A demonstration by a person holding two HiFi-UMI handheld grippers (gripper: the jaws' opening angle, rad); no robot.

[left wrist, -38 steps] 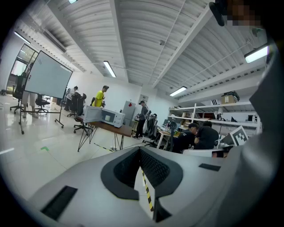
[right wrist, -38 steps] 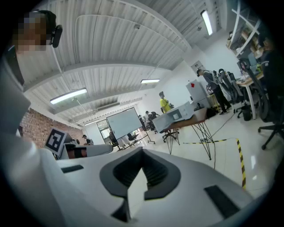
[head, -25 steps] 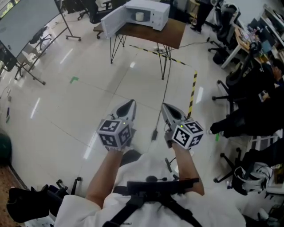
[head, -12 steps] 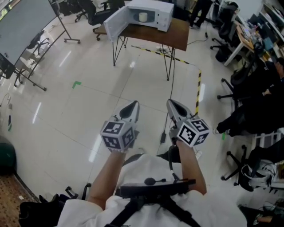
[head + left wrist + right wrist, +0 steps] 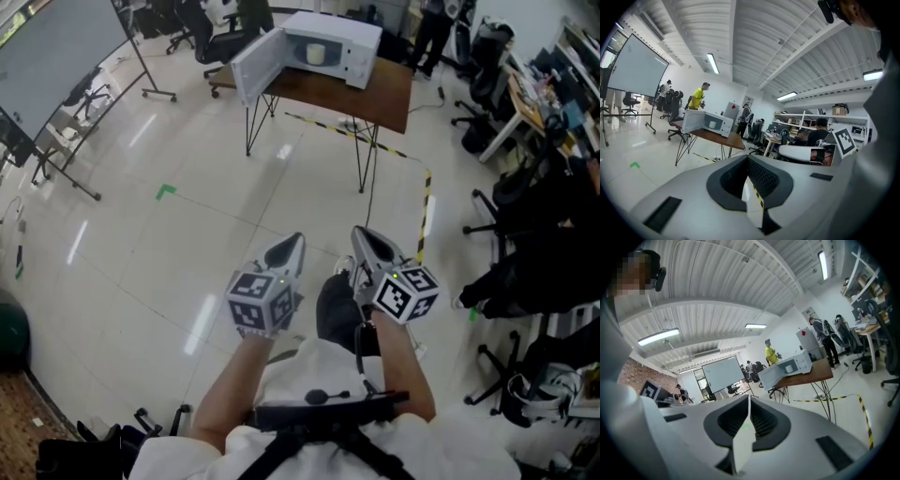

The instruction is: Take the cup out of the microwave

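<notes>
left gripper [image 5: 289, 246]: jaws together, nothing in them
right gripper [image 5: 364, 236]: same deal, pinched closed and empty
cup [image 5: 315, 53]: way off at 12 o'clock from both, well apart, inside the open microwave [image 5: 361, 52] on the table [image 5: 389, 89]
cup feel: guessing light, stiff, kinda slick, breakable if ceramic
grab spot: probably across the wall near the rim; can't spot a handle

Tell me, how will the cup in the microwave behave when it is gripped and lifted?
The cup looks small and pale, so it is probably light. It stands upright in the open microwave, so a sideways push might tip it. Its material is too far away to tell; treat it as fragile.
</notes>
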